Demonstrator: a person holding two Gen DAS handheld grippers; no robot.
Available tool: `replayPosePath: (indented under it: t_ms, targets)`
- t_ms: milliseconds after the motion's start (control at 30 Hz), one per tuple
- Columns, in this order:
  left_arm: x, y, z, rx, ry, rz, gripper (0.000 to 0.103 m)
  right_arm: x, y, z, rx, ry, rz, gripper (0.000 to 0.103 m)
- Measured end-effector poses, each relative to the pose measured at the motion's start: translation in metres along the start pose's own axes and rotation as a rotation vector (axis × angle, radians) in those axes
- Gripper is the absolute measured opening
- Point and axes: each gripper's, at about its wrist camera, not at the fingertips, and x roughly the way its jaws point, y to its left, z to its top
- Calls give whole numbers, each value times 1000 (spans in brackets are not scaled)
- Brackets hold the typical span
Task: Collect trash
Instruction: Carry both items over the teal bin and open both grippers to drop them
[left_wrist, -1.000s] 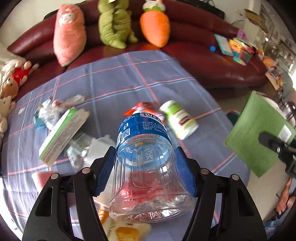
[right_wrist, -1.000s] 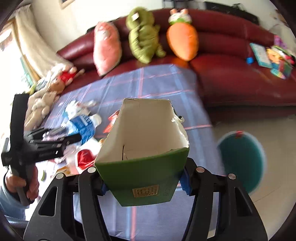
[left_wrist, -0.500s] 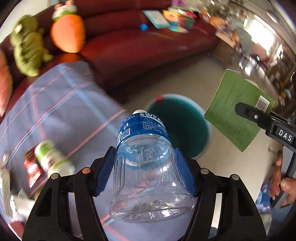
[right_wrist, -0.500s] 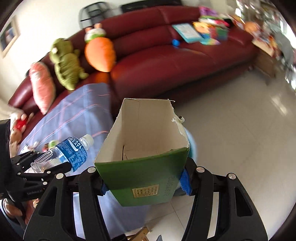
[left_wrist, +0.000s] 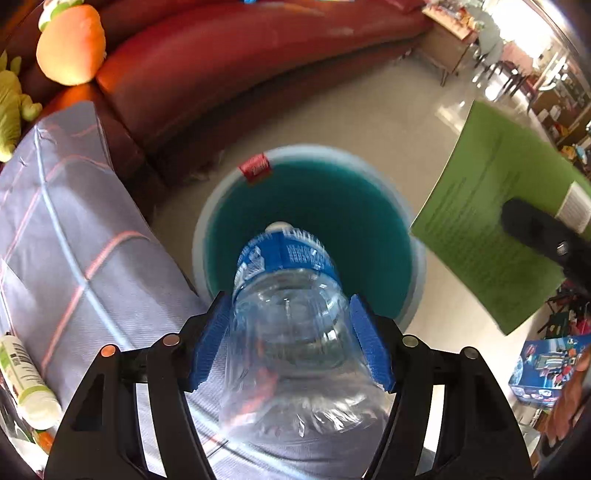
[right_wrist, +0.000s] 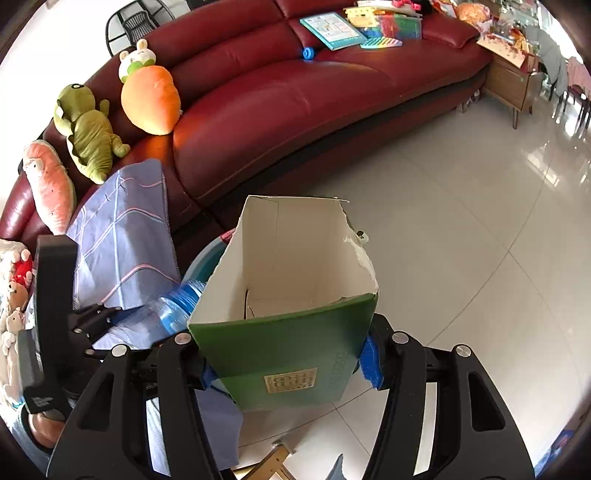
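A clear plastic bottle (left_wrist: 284, 254) with a blue label points cap-first down at the open teal bin (left_wrist: 351, 206) on the floor. The blue pads of my left gripper (left_wrist: 286, 306) lie against the bottle's sides while its jaws are opening. My right gripper (right_wrist: 288, 365) is shut on a green carton (right_wrist: 295, 266) with a torn-open white inside. It holds the carton just right of the bin's rim (right_wrist: 203, 258). The carton (left_wrist: 491, 229) also shows in the left wrist view, at the bin's right edge. The bottle (right_wrist: 177, 306) shows in the right wrist view, beside the carton.
The table with its blue checked cloth (left_wrist: 74, 240) borders the bin on the left, and a white and green tube (left_wrist: 22, 376) lies on it. A red sofa (right_wrist: 295, 92) with plush toys (right_wrist: 151, 96) stands behind. A toy box (left_wrist: 543, 369) sits on the pale tiled floor (right_wrist: 461, 221).
Both grippers swung off the littered table to the right and tipped downward. The bottle now hangs over the bin's mouth, and the carton has come up close beside it.
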Motion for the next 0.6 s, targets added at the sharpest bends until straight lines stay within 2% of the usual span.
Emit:
replayPosePath:
  t_ms: [133, 367, 433, 500, 600]
  targets:
    - [8, 0, -4, -1, 13, 5, 73, 8, -3, 1, -4, 21, 0, 56]
    - [0, 13, -13, -36, 7, -4, 74, 15, 3, 2, -16, 34, 18, 56]
    - [-4, 20, -16, -57, 1, -8, 77, 18, 6, 2, -21, 41, 23, 56]
    - [-12, 27, -20, -76, -19, -18, 82, 20, 7, 3, -27, 49, 25, 56]
    - [-25, 35, -27, -92, -61, -17, 85, 24, 12, 4, -36, 62, 36, 56]
